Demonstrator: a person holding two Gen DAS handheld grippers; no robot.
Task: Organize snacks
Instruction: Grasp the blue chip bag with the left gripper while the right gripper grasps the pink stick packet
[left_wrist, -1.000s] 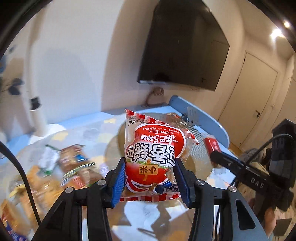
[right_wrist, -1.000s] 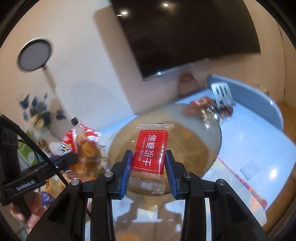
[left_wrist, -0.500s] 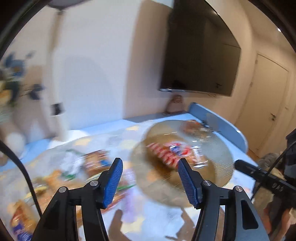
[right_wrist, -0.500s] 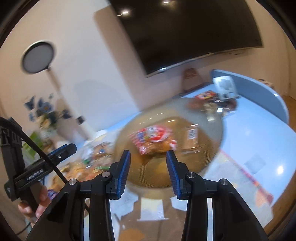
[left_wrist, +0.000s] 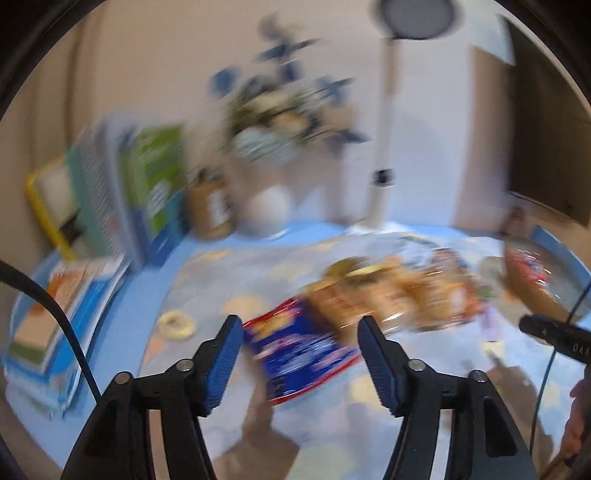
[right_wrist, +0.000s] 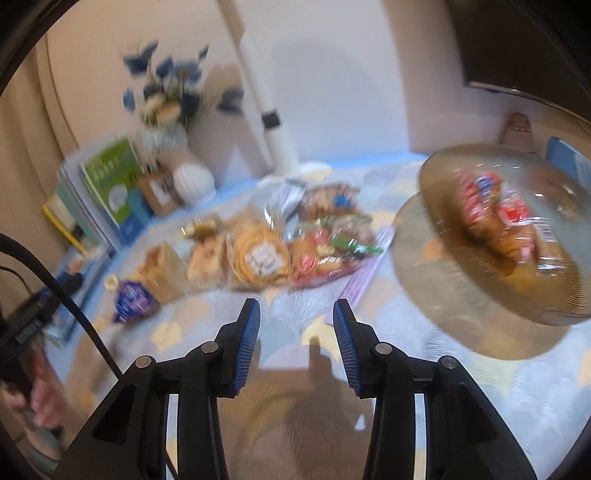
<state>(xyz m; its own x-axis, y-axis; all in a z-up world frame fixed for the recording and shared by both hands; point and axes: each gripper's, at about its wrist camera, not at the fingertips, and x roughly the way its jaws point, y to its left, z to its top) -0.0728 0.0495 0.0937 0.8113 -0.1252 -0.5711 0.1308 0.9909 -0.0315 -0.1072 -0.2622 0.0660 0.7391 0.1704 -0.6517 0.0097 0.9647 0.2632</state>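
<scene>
- Snack packets (right_wrist: 280, 236) lie in a row across the tabletop (right_wrist: 424, 369), at frame centre.
- Plate (right_wrist: 461, 291) at right carries two packets (right_wrist: 495, 218).
- Books (right_wrist: 107, 184) and vase (right_wrist: 192, 177) stand behind, upper left.

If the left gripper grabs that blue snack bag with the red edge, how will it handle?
The blue snack bag with red edge looks like thin crinkly film, so probably floppy and light. Lying flat on the table, it may slide when nudged.
</scene>
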